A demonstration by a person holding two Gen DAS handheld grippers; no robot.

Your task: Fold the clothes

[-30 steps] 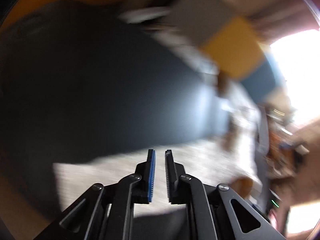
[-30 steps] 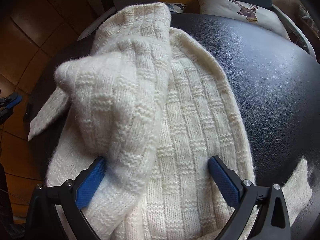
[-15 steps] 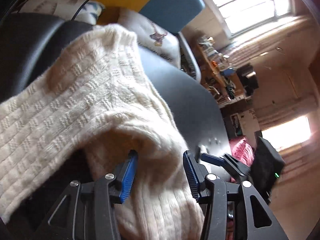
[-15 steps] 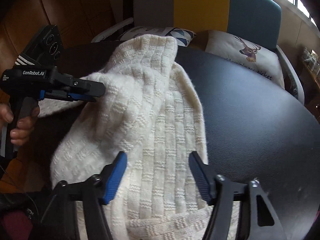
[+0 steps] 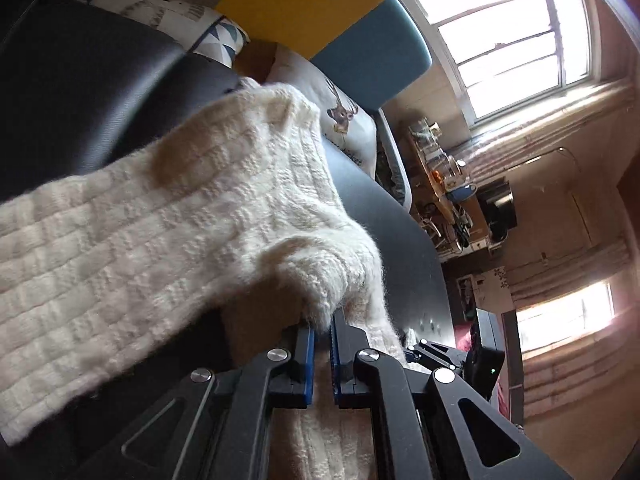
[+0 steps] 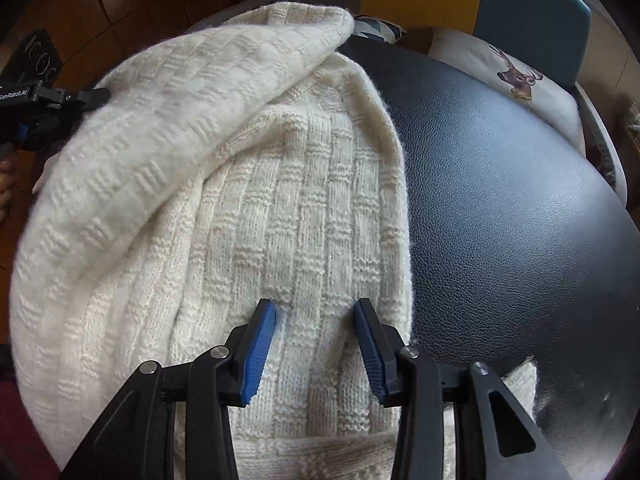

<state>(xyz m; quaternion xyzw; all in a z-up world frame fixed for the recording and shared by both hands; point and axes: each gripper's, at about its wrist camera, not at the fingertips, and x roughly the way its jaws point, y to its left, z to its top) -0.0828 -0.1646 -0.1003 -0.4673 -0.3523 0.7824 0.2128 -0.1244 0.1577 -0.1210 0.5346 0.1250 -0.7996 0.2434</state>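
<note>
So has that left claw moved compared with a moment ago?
Yes. The left claw has come in from beside the black table to the cream sweater; its jaws have just been closing and now pinch a fold of it.

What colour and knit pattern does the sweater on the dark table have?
Cream white sweater, knitted in a basket-weave check of ribbed blocks; clearest in the right wrist view.

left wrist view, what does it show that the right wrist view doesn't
Only the left wrist view shows the bright windows, a cluttered shelf, and the left gripper pinching a fold of the cream sweater.

Only the right wrist view shows the right gripper, fingers apart over the sweater's flat body.

Both show the sweater, the black table and the deer cushion.
</note>
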